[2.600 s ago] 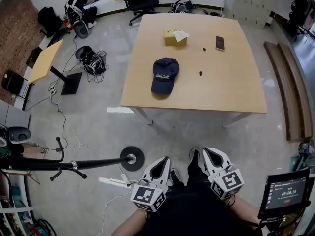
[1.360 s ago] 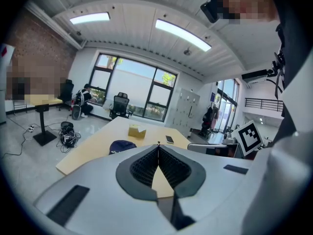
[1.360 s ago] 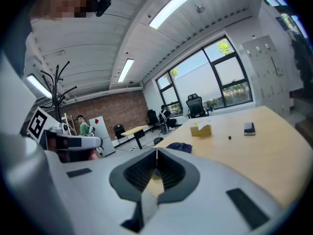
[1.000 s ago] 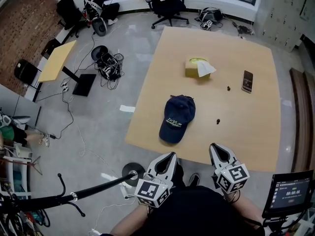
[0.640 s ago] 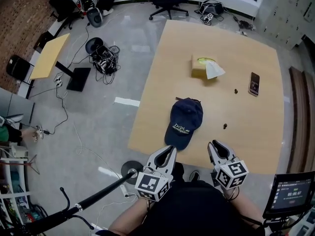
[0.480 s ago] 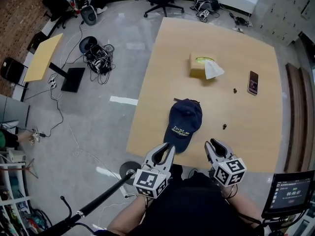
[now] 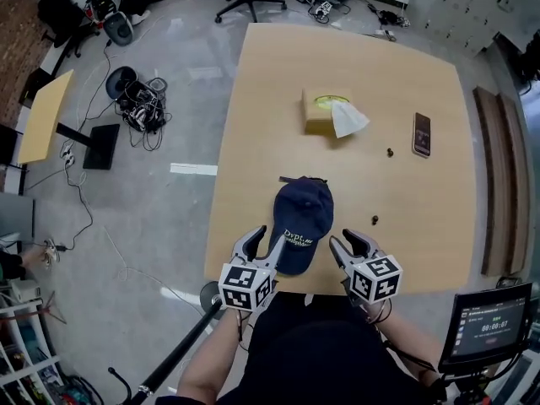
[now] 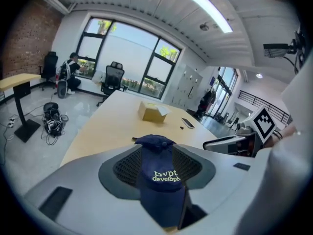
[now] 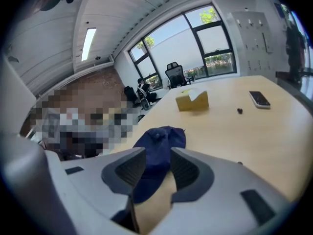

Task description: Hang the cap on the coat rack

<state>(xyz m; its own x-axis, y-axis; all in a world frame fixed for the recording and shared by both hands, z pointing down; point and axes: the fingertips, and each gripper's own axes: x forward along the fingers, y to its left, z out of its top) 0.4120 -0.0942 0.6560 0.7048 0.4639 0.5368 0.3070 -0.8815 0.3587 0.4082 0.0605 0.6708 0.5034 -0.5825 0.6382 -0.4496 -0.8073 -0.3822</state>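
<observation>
Angling down beside the cap, left tool and right tool, jaws just opening, clasp nothing.

Pale lettering is read on the front of the cap, which lies between the left gripper and the right gripper, both with jaws just opened wider: "Dvpt" over "develop", the end cut off. Right of the right gripper, nearer the person, a timer of about "00:00:07" is shown on the screen. Unlettered square markers are borne on each gripper's cube

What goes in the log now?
cap: on table | left tongs: opening, cap between, ungripped | right tongs: opening, cap ahead, ungripped
</observation>
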